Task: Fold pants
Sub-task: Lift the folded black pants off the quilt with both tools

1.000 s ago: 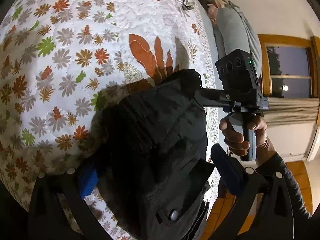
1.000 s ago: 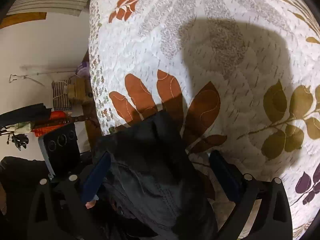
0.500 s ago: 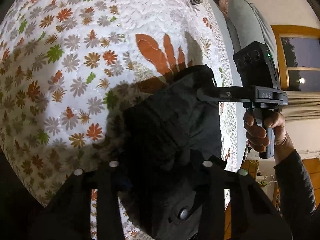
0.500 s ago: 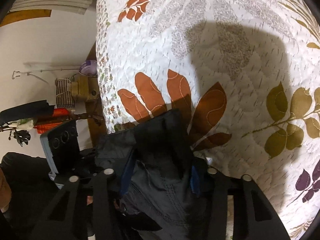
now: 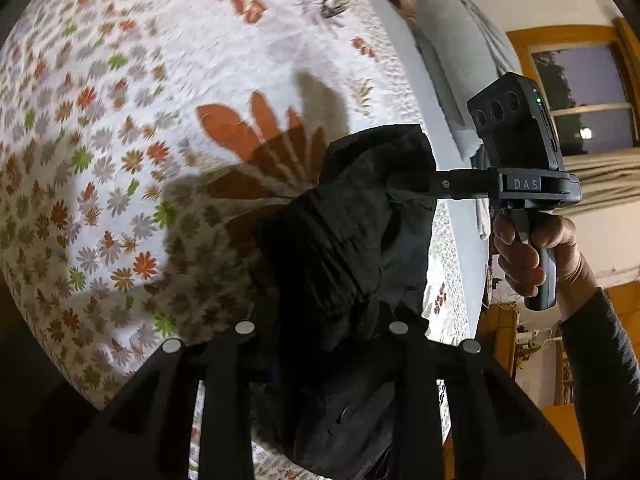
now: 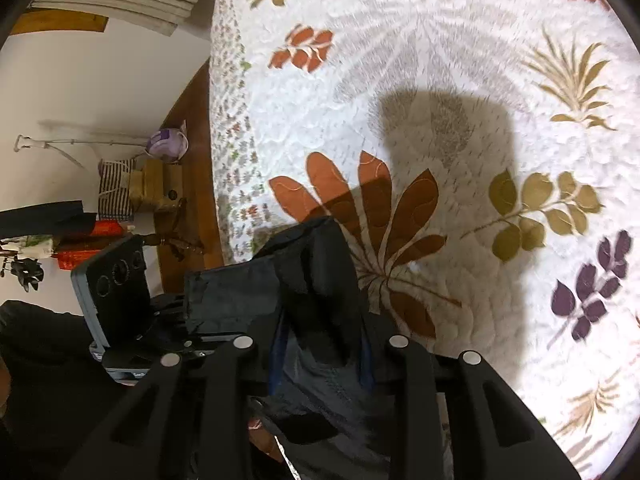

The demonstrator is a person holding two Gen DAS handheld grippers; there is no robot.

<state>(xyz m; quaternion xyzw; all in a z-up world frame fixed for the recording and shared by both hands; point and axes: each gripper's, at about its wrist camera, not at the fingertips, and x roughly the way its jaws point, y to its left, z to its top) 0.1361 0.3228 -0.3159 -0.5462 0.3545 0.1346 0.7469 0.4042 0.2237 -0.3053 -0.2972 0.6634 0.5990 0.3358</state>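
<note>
Pants point(image 5: 360, 248): dark, bunched, partly lifted off the bed point(image 5: 120, 160). Left tool point(image 5: 320, 360) and right tool point(image 6: 320, 360): jaws just closed, each pinching a fold of the cloth. Risk: thick bunched fabric may slip free, or lift unevenly and spoil the fold.

This is a bedroom in a home: a bed point(image 5: 460, 184) under a white quilt point(image 6: 460, 60) printed with flowers and leaves fills both views. Beyond it stand a wood-framed window point(image 5: 580, 96) with a pale curtain point(image 5: 604, 176), and household clutter along a white wall point(image 6: 80, 92)
</note>
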